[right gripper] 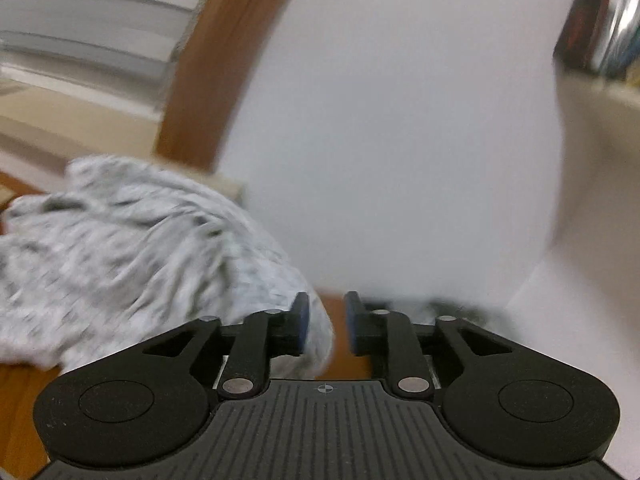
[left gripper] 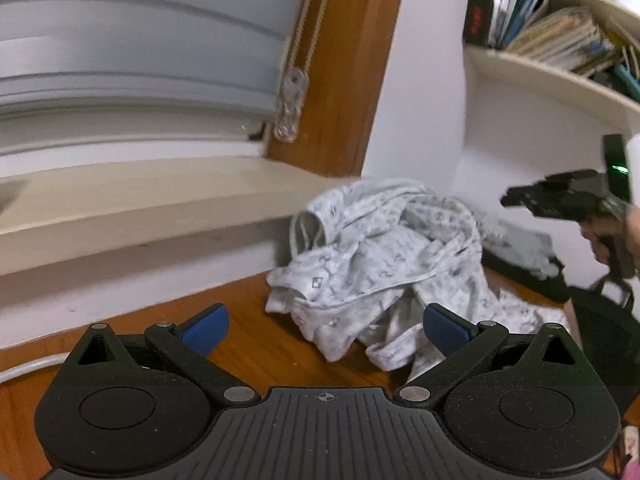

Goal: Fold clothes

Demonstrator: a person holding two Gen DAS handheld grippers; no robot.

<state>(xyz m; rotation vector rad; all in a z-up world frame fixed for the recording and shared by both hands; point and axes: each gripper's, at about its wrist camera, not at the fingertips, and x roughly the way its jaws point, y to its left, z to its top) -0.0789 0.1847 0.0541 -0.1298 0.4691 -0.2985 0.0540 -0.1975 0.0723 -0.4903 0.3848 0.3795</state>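
Note:
A crumpled white garment with a grey print (left gripper: 372,264) lies in a heap on the wooden table (left gripper: 248,344), close to the wall corner. My left gripper (left gripper: 326,332) hovers just in front of it, its blue pads (left gripper: 206,330) spread wide open with nothing pressed between them. My right gripper (left gripper: 514,199), held in a hand (left gripper: 612,236), hangs in the air to the right of the heap. In the blurred right wrist view the garment (right gripper: 120,260) fills the left side. There my right gripper (right gripper: 327,322) shows a narrow gap, and the cloth's edge lies beside the left pad (right gripper: 302,322), unpinched.
A beige window sill (left gripper: 120,208) and a grey blind (left gripper: 120,60) run along the left, with a wooden frame (left gripper: 340,80) beside them. A shelf of books (left gripper: 560,40) juts out at upper right. A grey and black item (left gripper: 524,256) lies behind the heap. A white cable (left gripper: 28,368) crosses the table's left edge.

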